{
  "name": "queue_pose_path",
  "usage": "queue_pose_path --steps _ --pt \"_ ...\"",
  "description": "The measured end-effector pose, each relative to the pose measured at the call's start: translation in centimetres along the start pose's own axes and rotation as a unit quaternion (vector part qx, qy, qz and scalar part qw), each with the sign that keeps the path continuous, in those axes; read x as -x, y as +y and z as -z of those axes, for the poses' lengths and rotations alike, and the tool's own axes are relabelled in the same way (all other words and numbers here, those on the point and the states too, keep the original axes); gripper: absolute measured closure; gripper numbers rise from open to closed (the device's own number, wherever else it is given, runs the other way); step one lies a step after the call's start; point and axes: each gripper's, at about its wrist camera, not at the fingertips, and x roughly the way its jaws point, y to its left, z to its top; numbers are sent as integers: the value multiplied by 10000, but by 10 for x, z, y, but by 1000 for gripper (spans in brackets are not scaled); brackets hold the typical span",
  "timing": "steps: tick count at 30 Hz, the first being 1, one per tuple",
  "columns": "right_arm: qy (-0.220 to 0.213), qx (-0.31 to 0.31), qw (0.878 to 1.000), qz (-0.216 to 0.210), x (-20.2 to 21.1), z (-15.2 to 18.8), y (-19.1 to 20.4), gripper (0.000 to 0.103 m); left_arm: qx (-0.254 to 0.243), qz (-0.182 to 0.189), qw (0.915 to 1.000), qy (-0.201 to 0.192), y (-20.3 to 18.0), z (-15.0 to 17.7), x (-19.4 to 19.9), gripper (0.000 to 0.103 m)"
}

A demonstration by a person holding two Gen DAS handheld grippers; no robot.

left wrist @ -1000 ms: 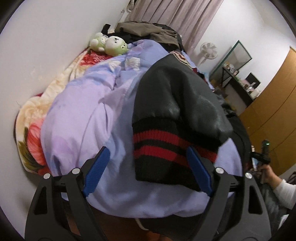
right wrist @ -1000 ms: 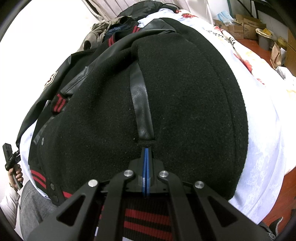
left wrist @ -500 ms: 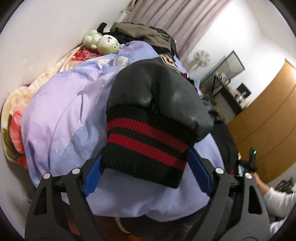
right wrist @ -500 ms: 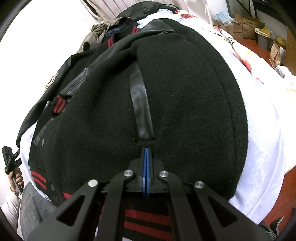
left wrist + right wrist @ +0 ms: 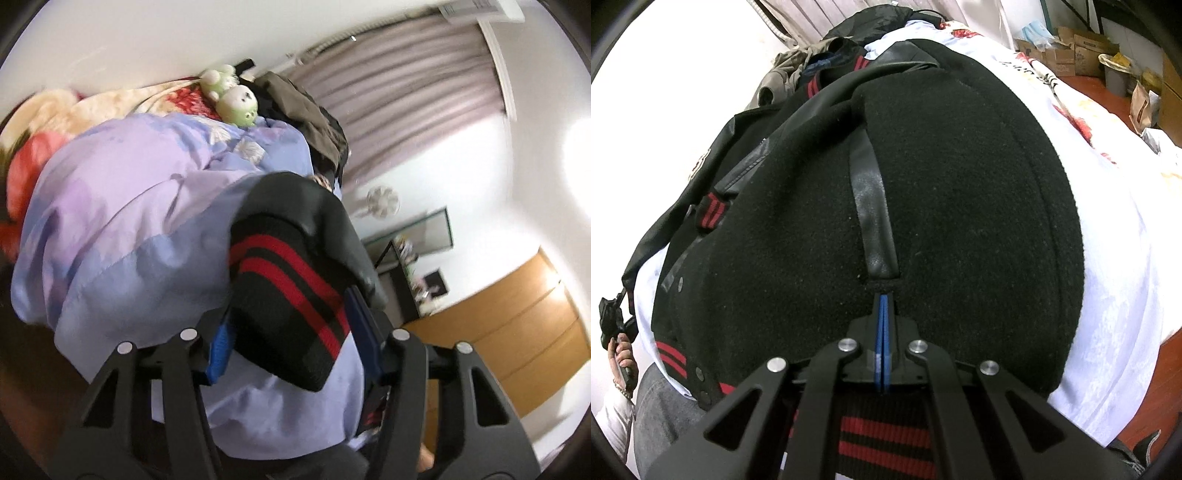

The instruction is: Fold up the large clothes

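Observation:
A black varsity jacket (image 5: pixel 960 184) with red-striped ribbing lies spread on the bed. Its leather sleeve (image 5: pixel 295 199) ends in a black and red cuff (image 5: pixel 288 295), which sits between the blue pads of my left gripper (image 5: pixel 290 314). The jaws are closing and both pads touch the cuff's sides. My right gripper (image 5: pixel 884 299) is shut, its tips against the jacket body just below a leather pocket strip (image 5: pixel 871 206). Whether it pinches fabric is unclear. At the right wrist view's left edge a hand (image 5: pixel 622 354) holds the left gripper.
A purple duvet (image 5: pixel 129 221) lies under the sleeve, with a plush toy (image 5: pixel 236 103) and a clothes pile (image 5: pixel 303 110) behind. A white printed sheet (image 5: pixel 1108 258) covers the bed. Boxes (image 5: pixel 1082 55) stand on the floor, with a fan (image 5: pixel 382 201) and a wooden wardrobe (image 5: pixel 517 332) beyond.
My left gripper moved onto the cuff, rolled so that the room now looks tilted, and its jaws narrowed around the cuff. The right gripper and the jacket body stayed still.

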Motion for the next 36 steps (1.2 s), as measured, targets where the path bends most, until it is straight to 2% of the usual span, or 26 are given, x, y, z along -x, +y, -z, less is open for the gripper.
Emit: queue_pose_path --steps 2,3,5,9,11,14,16,18,22,27,30,33,36 --pt "-3 15 10000 -13 1 0 0 103 287 77 9995 -114 6 1 2 43" --pt "-8 16 10000 -25 1 0 0 103 451 182 9987 -169 9 0 3 35" --pt "-31 0 10000 -67 2 2 -1 103 742 288 9964 -276 12 -1 1 35" --pt "-54 29 9999 -131 5 4 -2 103 889 -57 9959 -174 10 -1 -12 36" --pt "-41 39 9999 -162 5 4 -2 103 829 -282 9961 -133 6 -3 -18 44" --pt "-34 40 9998 -204 6 5 -3 103 610 -764 9951 -158 -2 -3 -16 79" --pt "-33 37 9998 -214 6 5 -2 103 472 -930 9943 -210 -12 -4 -11 88" --pt "-38 81 9998 -185 7 4 0 103 312 -985 9942 -313 -25 -7 -3 92" --pt "-119 309 9994 -94 12 3 6 102 -237 -860 9944 -567 -80 -19 19 93" --pt "-244 256 9989 -318 20 0 2 102 -1065 -572 9919 -393 -168 -32 8 94" --pt "-440 193 9971 -589 30 -5 0 98 -1428 -386 9886 -292 -217 -33 -10 94" --pt "-553 51 9938 -964 37 -9 -4 95 -1793 -208 9836 -46 -271 -24 -45 94" --pt "-623 -59 9903 -1243 40 -15 -6 94 -2176 -97 9755 316 -322 -11 -104 94"
